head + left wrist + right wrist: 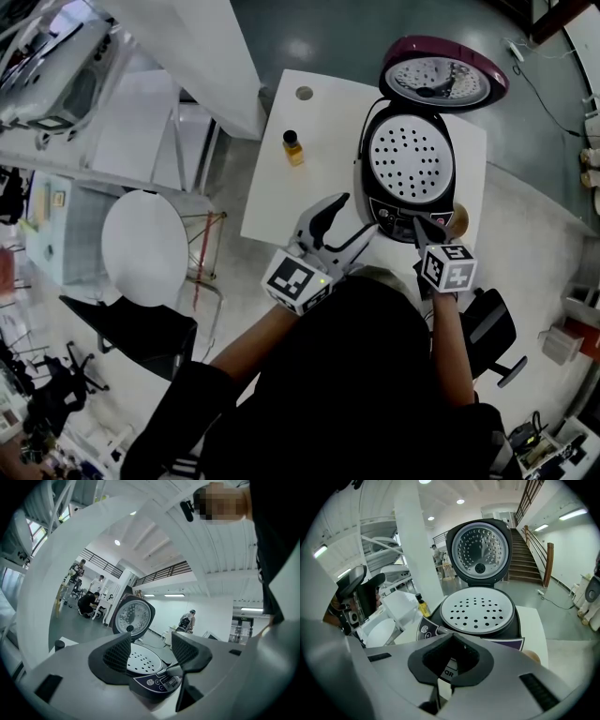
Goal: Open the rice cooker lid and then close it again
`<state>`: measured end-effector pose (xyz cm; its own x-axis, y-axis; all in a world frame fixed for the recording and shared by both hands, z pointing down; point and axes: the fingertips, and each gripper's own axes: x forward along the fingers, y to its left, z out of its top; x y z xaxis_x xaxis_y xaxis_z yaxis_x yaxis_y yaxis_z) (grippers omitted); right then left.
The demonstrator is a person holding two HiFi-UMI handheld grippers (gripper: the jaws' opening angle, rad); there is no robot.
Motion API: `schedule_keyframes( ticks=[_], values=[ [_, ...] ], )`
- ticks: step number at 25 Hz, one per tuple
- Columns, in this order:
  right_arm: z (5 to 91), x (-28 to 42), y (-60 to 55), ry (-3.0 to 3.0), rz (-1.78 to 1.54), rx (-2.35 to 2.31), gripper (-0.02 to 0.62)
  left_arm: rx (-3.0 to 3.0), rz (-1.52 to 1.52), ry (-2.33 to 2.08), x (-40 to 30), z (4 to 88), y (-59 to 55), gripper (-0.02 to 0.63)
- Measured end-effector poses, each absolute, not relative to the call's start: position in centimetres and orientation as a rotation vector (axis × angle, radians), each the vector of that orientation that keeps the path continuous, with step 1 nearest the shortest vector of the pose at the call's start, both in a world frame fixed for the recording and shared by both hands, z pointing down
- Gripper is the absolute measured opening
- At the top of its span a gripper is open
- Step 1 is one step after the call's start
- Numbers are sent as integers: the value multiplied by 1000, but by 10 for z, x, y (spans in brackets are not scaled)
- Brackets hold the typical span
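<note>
the rice cooker lid (443, 80) stands open up past the right gripper (419, 225) – jaws pressed together, empty – and the spread, empty left gripper (354, 216); it looks hard, smooth and hinged, so push down on its top rim.

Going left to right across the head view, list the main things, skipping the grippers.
round white side table → small yellow bottle → rice cooker, its lid open
</note>
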<state>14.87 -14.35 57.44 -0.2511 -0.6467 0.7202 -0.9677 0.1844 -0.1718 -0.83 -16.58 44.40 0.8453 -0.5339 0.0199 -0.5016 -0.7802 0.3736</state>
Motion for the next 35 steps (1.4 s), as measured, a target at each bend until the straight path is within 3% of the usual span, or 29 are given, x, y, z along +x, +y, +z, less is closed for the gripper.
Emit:
schedule_keyframes(
  ticks=[15, 35],
  values=[
    [543, 146, -127, -2054, 542, 1508, 0, 2725, -203, -741, 9, 399, -194, 249],
    [526, 170, -171, -2246, 639, 1471, 0, 2826, -182, -755, 73, 334, -303, 250]
  ],
)
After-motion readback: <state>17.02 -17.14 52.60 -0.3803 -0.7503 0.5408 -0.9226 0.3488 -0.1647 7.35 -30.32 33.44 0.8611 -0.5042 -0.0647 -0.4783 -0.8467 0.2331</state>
